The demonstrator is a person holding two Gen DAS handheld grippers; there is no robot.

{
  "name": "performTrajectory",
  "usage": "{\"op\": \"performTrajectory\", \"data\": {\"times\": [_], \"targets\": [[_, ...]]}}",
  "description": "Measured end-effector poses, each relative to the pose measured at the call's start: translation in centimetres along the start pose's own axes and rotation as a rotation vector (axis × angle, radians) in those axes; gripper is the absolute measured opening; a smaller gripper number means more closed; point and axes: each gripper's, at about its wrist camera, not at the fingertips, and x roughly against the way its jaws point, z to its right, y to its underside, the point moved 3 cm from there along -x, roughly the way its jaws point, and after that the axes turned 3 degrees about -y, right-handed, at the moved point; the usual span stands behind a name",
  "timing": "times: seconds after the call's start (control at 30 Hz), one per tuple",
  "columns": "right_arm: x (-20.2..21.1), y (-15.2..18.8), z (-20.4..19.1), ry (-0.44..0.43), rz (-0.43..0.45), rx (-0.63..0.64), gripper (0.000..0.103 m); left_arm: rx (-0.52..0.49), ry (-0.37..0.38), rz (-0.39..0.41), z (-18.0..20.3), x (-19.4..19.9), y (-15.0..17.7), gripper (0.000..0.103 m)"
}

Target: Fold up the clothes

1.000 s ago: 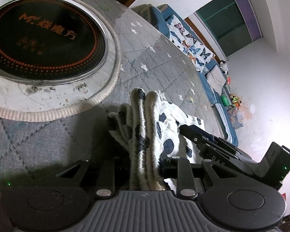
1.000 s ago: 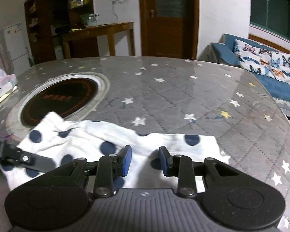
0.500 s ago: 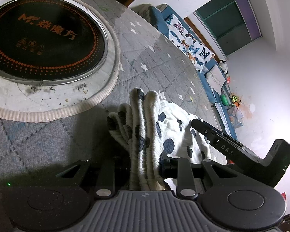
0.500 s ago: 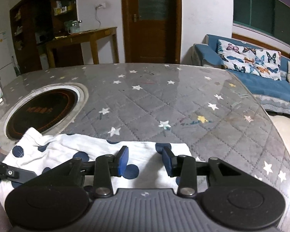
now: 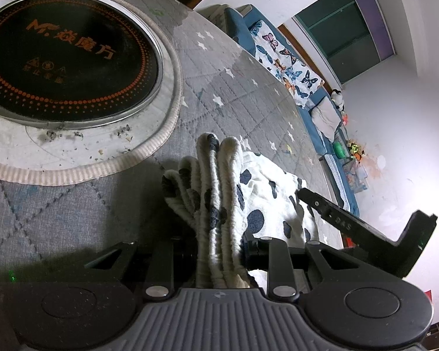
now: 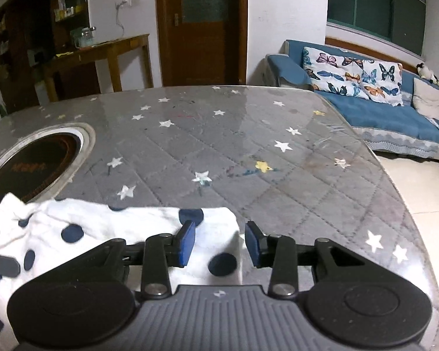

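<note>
My left gripper [image 5: 218, 251] is clamped on a bunched, ribbed fold of the white garment with dark blue dots [image 5: 266, 187], which lies on the grey quilted table cover [image 5: 237, 99] (the stars are printed on it). My right gripper [image 6: 219, 241] stands with its blue pads [image 6: 185, 241] apart over the garment's right edge, pressing nothing. The round black cooktop [image 5: 61, 55] sits beyond.

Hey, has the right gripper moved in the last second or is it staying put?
Yes. The right gripper has slid rightward along the garment: the cooktop has drifted to the right wrist view's left edge.
</note>
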Motion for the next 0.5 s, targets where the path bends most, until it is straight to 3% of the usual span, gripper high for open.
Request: {"op": "performTrajectory", "data": {"times": [0.23, 0.5], "targets": [[3.6, 1.7, -1.2, -0.080, 0.042, 0.008, 0.040, 0.000, 0.000, -0.004, 0.0, 0.1, 0.0, 0.030], [6.8, 6.5, -3.9, -0.155, 0.065, 0.034, 0.046, 0.004, 0.004, -0.007, -0.1, 0.2, 0.0, 0.030]]}}
